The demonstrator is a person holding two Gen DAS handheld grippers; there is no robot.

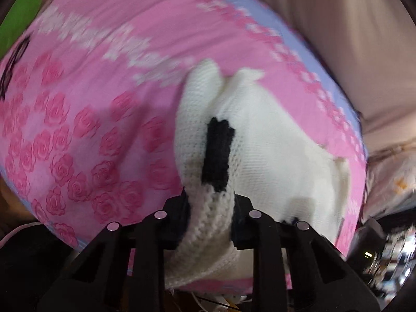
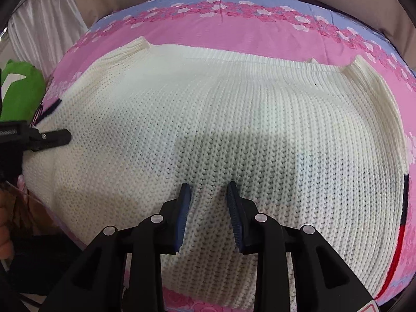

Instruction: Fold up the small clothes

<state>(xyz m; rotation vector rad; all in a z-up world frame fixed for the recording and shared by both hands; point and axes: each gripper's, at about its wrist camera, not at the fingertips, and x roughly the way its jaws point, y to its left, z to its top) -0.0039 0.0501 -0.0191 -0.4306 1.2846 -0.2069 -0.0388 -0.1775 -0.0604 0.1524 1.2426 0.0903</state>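
A small white knit sweater [image 2: 234, 119] lies spread on the pink rose-print bed cover [image 2: 234, 33], ribbed hem at the far side. It has a black patch [image 1: 217, 153] and dark and red stripes at its right edge [image 2: 404, 208]. My left gripper [image 1: 210, 208] is shut on a fold of the sweater [image 1: 273, 140] and holds it off the cover; it also shows at the left edge of the right wrist view [image 2: 56, 137]. My right gripper [image 2: 208, 192] is open, its pads [image 2: 184, 208] low over the middle of the sweater, holding nothing.
A green soft object [image 2: 20, 91] lies at the bed's left side. Beige curtains [image 1: 351, 26] hang behind the bed. Cluttered items [image 1: 384, 247] stand off the bed's right edge. The bed cover [image 1: 78, 104] stretches out to the left of the sweater.
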